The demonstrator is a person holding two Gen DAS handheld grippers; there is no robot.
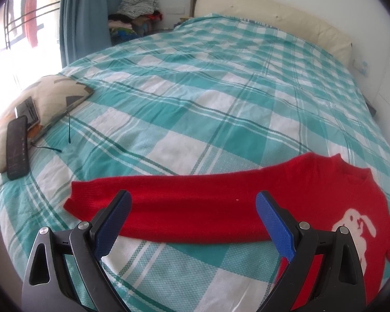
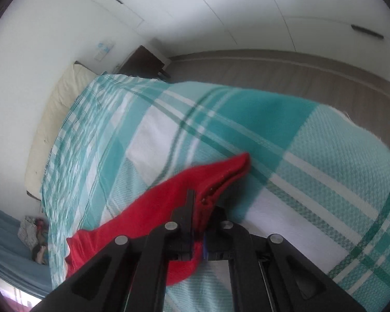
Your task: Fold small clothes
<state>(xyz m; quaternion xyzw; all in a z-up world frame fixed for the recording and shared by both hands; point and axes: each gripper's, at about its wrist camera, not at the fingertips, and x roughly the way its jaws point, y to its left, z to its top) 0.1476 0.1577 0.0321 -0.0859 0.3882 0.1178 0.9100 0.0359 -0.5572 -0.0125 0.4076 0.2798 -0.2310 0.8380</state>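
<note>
Pinching red sweater (image 2: 169, 197) sleeve | right fingers (image 2: 199, 208) closed, apparently lifting

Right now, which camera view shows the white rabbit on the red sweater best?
The left wrist view. There the white rabbit shows on the chest of the red sweater, partly hidden by one finger. The right wrist view shows no rabbit at all, only a bunched red part of the sweater.
</note>
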